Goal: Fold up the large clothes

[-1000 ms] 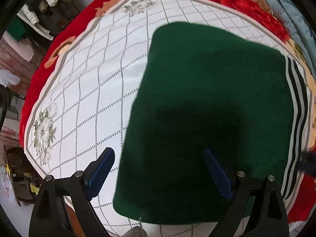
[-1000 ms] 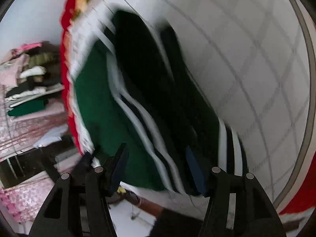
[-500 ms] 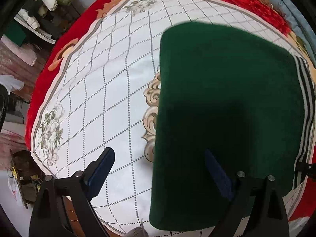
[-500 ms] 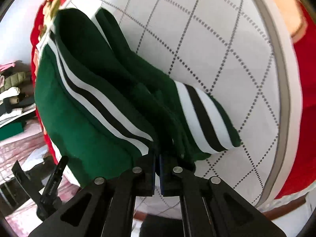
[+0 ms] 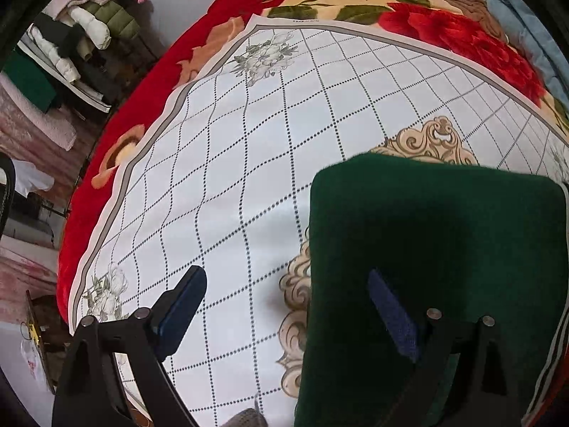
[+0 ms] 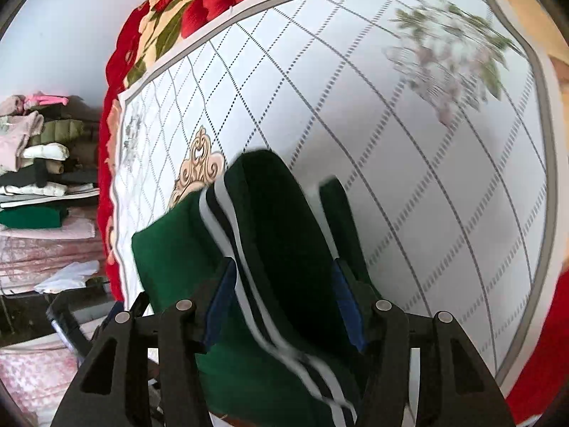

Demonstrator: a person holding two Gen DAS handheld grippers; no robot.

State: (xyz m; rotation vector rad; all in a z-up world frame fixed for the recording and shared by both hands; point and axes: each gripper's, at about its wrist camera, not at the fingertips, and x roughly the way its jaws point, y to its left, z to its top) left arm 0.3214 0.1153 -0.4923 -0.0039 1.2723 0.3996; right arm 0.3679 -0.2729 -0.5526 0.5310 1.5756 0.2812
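We look down on a folded green sweater [image 5: 437, 249] lying on a white checked sheet [image 5: 231, 178] over a bed. Our left hand-held gripper [image 5: 288, 306] hangs spread wide and grasps nothing, its right finger above the sweater's left part. Our right hand-held gripper [image 6: 284, 302] straddles the sweater's striped band; its jaws have just been opening, released. Compared with a second ago, the sweater sits further right in the left view, baring a beige ornament [image 5: 295, 320].
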